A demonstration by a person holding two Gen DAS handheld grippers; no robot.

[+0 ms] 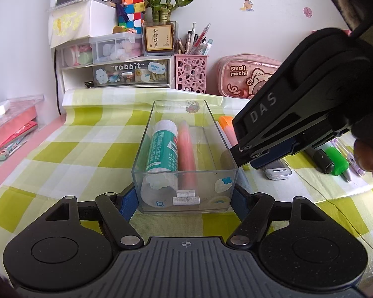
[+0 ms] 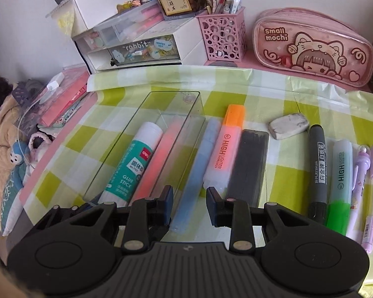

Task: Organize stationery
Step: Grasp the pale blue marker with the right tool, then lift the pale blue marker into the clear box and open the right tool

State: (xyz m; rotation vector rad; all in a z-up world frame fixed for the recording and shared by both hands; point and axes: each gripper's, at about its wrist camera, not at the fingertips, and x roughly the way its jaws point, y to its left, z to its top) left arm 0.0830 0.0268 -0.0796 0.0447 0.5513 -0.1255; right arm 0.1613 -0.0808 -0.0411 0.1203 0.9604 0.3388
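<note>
left steadies the box, right lines up on the blue pen

jaws of the left gripper (image 1: 185,198) press on both side walls of the clear box (image 1: 146,134) at its near end, holding it in place on the checked cloth (image 1: 62,149). the right gripper (image 2: 189,203) has its jaws part open with nothing between the pads; the near end of the blue pen (image 2: 194,173) lies just below the gap, untouched as far as i can tell.

inside the box a glue stick (image 2: 129,164) and a pink pen (image 2: 159,159) lie side by side along its left wall, so two items look sorted and the rest wait outside. the blue pen seems to be the next pick. that calls for lowering the right jaws astride its barrel, closing, then lifting it over the box's right wall.

room is tight there: the blue pen lies just beside the box wall on one side and the orange highlighter (image 2: 223,149) on the other, so a pad may nudge either. the box has free floor to the right of the pink pen. an eraser (image 2: 288,125), a black marker (image 2: 317,168) and a green highlighter (image 2: 340,181) lie further right.
</note>
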